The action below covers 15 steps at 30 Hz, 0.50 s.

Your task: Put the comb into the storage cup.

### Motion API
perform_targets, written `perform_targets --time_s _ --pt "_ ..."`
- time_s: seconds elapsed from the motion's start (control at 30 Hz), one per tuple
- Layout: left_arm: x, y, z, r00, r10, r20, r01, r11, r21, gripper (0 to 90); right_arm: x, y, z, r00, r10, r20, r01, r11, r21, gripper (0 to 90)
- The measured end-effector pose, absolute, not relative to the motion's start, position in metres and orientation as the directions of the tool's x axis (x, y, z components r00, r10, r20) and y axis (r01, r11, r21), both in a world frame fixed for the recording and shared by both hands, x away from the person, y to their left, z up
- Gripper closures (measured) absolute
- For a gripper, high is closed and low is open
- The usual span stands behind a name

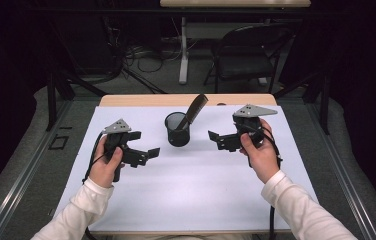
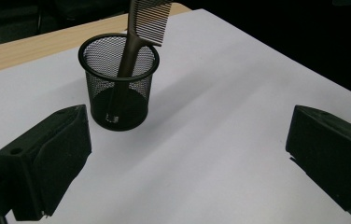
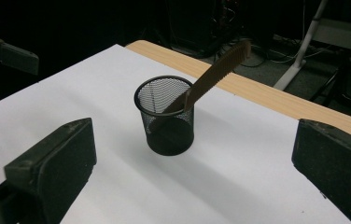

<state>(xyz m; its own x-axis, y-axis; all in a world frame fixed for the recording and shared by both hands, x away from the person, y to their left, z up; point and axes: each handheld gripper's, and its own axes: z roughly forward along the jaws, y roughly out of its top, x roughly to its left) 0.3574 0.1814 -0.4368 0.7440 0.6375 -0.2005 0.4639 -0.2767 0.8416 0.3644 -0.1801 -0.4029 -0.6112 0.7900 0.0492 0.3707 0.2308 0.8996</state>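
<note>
A black mesh cup [image 1: 177, 129] stands upright at the back middle of the white sheet [image 1: 186, 190]. A brown comb [image 1: 196, 110] rests in it, handle down, leaning to the right. My left gripper [image 1: 144, 144] is held left of the cup, open and with nothing between its jaws. To the right of the cup my right gripper [image 1: 217, 140] is open as well. In the left gripper view the cup [image 2: 117, 88] and comb [image 2: 142, 28] lie beyond the wide-apart jaws of that gripper [image 2: 187, 158]. The right gripper view has the cup [image 3: 166, 116] and comb [image 3: 213, 74] ahead of its gripper [image 3: 194, 172].
The sheet covers a wooden table whose far edge [image 1: 186, 100] is bare. Beyond it are a dark folding chair [image 1: 246, 55], a white table leg [image 1: 183, 50] and floor cables. Metal rails run along both sides of the table.
</note>
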Motion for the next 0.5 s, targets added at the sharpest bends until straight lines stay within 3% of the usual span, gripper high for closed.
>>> perform_targets --time_s 0.5 --pt "0.348 0.199 -0.439 0.733 0.653 -0.189 0.475 -0.293 0.83 0.5 0.349 -0.195 -0.417 -0.604 0.796 0.044 0.392 0.248 0.886 0.0"
